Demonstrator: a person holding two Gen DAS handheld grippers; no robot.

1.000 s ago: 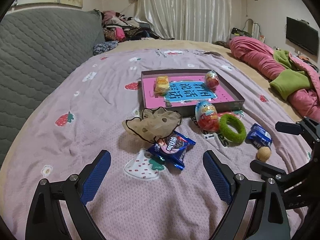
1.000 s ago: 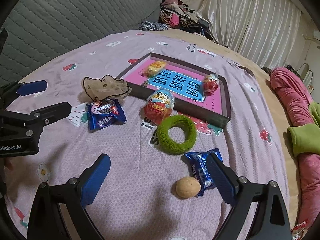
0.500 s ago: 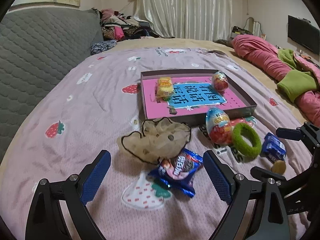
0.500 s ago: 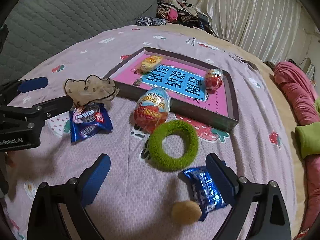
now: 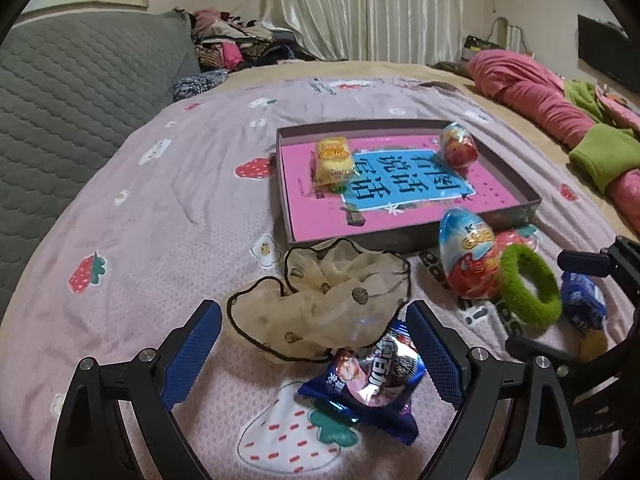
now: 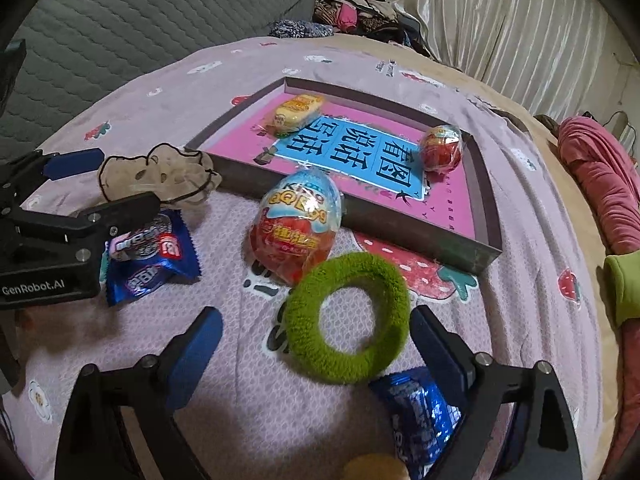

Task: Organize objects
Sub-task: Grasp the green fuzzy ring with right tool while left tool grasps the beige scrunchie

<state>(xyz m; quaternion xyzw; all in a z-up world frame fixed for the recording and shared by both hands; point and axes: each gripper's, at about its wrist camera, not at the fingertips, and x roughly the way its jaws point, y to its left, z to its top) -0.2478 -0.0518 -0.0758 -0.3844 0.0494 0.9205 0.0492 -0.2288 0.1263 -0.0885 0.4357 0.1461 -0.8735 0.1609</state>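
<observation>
Six loose pieces yet to sort, two already boxed. Pictured mid-approach on a strawberry-print bedspread (image 5: 168, 216): nearer and lower than a second ago with both sets of tongs.

Spread wide at the left gripper (image 5: 312, 312), nothing pinched. Now straddling the beige scrunchie (image 5: 320, 304), earlier well ahead of the tips. Just short of the tips and between the blue pads, a blue snack packet (image 5: 368, 384), its top edge tucked under the scrunchie.

Closing slightly at the right gripper (image 6: 314, 316), though far from narrow and holding nothing. Between its fingers and just beyond them, the green ring (image 6: 348, 320), touching neither pad; a second ago, well ahead. Hard against the far side of the ring, a large foil-wrapped egg (image 6: 296, 228). Under the right-hand finger, a second blue packet (image 6: 420, 412); nearer than the tips, a round tan object (image 6: 374, 468), too cropped to identify.

Farther out, straight ahead of both tools, the shallow box (image 5: 360, 236) with a yellow packet (image 5: 332, 158) and a small egg (image 5: 458, 144) inside.

Likely reading: two pickups lined up at once, scrunchie or packet on the left, ring on the right, then across to the box. Only a small part of the tidying done, judging by the count.
</observation>
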